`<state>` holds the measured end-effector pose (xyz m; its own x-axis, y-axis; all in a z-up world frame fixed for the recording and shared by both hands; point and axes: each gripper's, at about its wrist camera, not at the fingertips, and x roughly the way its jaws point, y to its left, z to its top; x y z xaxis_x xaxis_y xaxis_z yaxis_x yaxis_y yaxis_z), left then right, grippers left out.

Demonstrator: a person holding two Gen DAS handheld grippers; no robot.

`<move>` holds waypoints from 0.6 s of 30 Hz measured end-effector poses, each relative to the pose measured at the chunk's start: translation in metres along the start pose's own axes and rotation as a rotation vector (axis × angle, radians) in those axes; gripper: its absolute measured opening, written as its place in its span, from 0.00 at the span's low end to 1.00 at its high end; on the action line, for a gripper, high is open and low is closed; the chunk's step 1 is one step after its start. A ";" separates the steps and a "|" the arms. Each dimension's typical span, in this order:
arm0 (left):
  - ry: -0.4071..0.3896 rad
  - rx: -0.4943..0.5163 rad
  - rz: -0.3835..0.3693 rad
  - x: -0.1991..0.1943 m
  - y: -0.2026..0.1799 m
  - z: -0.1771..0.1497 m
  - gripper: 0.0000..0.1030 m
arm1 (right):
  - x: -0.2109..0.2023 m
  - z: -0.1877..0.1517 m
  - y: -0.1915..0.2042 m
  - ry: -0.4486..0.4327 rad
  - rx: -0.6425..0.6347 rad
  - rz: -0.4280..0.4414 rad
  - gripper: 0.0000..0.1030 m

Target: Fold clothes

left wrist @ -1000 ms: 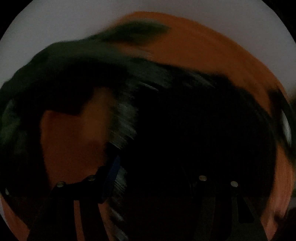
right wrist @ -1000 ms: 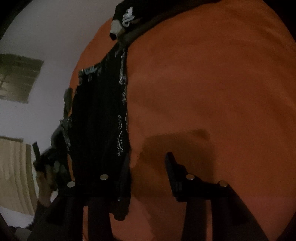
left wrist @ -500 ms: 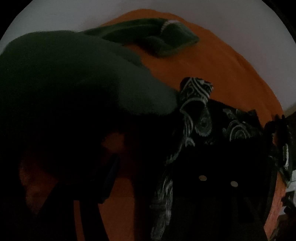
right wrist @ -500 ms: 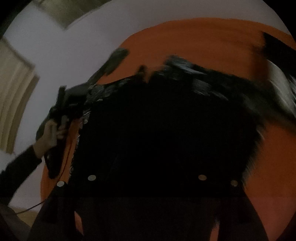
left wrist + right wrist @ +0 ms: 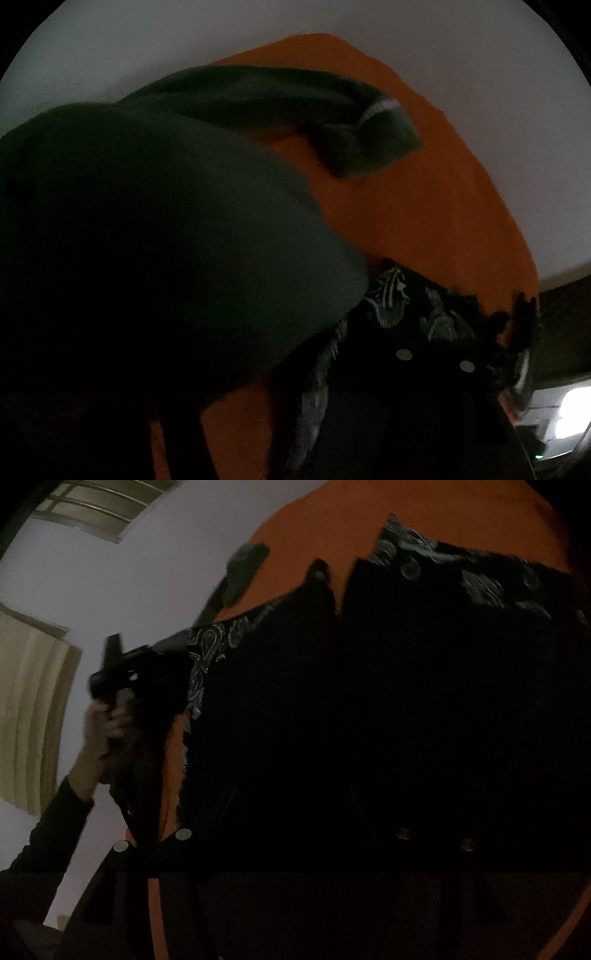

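A: Black paisley garment (image 5: 369, 701) lies spread on the orange tabletop (image 5: 424, 506), dark green garment (image 5: 147, 221) beside it. Soft, light, floppy; we'd pinch an edge or corner.

B: Left gripper (image 5: 122, 679) and right gripper (image 5: 295, 849): too dark, we can't tell jaw state.

No readable text, label, brand, number or sign shows anywhere.

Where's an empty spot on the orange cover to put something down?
Bare orange cover lies between the green garment and the black patterned cloth. Nearer the left gripper and the person's hand it's crowded with clothes.
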<state>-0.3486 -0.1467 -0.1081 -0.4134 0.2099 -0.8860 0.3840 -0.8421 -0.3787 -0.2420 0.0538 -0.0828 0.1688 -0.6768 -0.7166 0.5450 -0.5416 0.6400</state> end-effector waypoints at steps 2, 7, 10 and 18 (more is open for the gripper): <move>-0.012 -0.007 0.068 -0.003 0.014 -0.001 0.61 | -0.004 -0.006 -0.003 -0.002 -0.013 -0.019 0.58; 0.005 -0.251 0.031 0.023 0.060 0.016 0.61 | -0.009 -0.014 -0.010 0.005 -0.009 -0.067 0.58; -0.099 -0.214 0.108 0.019 0.044 0.036 0.51 | -0.008 -0.014 -0.012 0.008 0.001 -0.071 0.58; -0.572 -0.285 0.472 -0.113 0.034 0.128 0.39 | -0.027 -0.022 -0.007 -0.031 0.001 -0.069 0.58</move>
<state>-0.3945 -0.2628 0.0139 -0.4848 -0.4902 -0.7243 0.7887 -0.6030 -0.1197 -0.2318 0.0870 -0.0741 0.1055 -0.6532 -0.7498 0.5539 -0.5876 0.5898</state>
